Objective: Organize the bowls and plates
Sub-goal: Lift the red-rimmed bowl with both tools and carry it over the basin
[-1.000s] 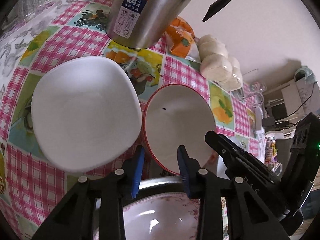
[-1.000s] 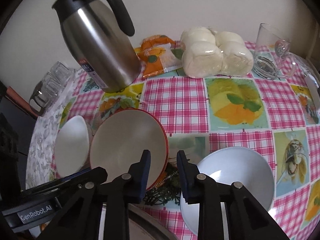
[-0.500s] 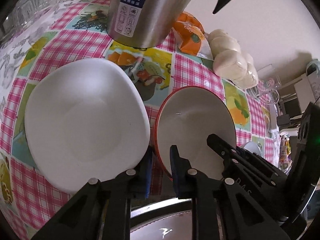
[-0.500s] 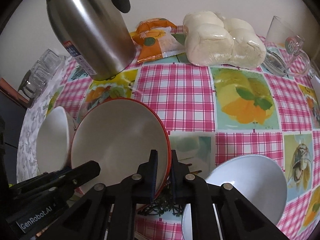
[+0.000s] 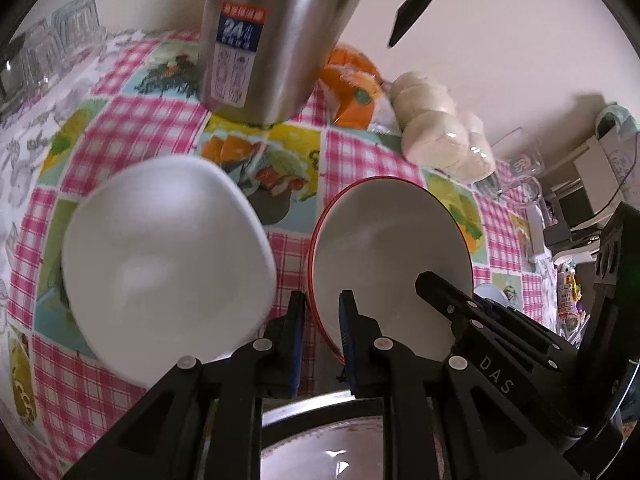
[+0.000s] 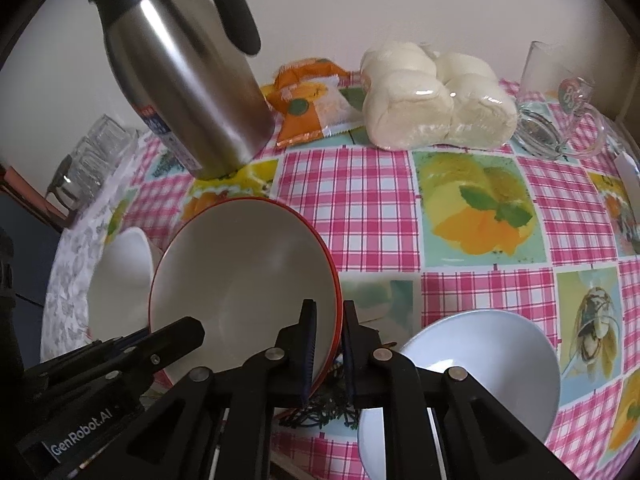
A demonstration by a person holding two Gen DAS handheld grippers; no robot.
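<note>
White plate (image 5: 168, 256) sits alone far left on the tabletop (image 6: 360, 200). My left gripper (image 5: 322, 312) and right gripper (image 6: 329, 344) each pinch the red-rimmed bowl (image 6: 244, 276) rim, 1 per side, fingers narrow; it looks tilted up off the tabletop. Pale blue bowl (image 6: 472, 364) sits separate on the right. Judging by that: nothing stacked yet, 3 pieces left.

Checked pink tablecloth (image 6: 360, 196) with fruit panels covers the table. Steel thermos jug (image 6: 188, 92), black handle, stands at back left; clear glasses (image 6: 92, 160) sit further left, at the table edge. Orange snack packet (image 6: 312, 100) lies just beside the jug — a wrapped pack of white buns (image 6: 432, 100) next to it. Glass mug (image 6: 560, 96) at far right.
</note>
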